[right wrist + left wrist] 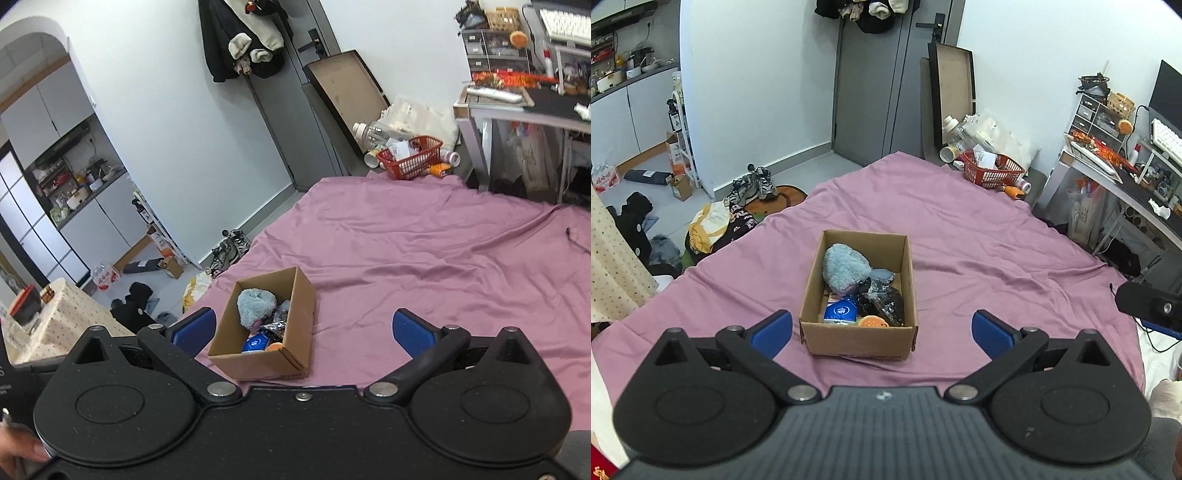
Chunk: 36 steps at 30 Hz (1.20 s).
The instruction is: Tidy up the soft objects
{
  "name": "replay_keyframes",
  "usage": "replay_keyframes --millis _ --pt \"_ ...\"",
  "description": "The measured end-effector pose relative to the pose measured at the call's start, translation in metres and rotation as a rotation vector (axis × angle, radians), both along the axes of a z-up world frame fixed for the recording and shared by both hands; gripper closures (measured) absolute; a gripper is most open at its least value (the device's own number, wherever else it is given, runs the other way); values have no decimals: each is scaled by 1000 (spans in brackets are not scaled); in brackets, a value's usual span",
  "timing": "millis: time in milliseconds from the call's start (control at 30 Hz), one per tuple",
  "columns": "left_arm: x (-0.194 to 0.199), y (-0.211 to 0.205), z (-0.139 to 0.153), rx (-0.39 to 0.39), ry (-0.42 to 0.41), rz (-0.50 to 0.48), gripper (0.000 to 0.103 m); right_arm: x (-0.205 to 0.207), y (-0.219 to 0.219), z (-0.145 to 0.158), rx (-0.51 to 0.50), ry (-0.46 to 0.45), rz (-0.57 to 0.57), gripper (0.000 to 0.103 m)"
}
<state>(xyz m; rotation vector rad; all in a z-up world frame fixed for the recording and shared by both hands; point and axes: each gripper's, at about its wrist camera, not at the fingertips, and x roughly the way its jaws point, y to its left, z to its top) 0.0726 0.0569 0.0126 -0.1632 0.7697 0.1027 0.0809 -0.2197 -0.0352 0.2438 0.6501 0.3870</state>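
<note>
Left wrist view: my left gripper [882,330] gaped wide, held nothing, hung above near edge of cardboard box [858,341] on purple sheet [997,258]. Blue plush [844,267], black bag [882,301] heaped inside; reaching in could snag bag or drag light box.

Right wrist view: my right gripper [301,334] equally wide, empty, box [291,328] to its left; sheet wrinkles might catch fingers.

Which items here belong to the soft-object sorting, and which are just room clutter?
Job items:
cardboard box on the pink sheet
blue plush toy inside it
black bag inside it
left gripper, open
right gripper, open

Lying about:
red basket
sneakers
hanging clothes
desk
</note>
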Motion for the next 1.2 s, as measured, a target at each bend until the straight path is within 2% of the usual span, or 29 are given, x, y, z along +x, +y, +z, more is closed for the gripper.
replay_keyframes --millis 600,1200 --pt "-55 -4 13 38 -22 -29 0 -60 -6 6 -53 -48 4 0" --pt "-90 3 22 64 -45 -8 0 -89 -2 12 -103 -72 7 0"
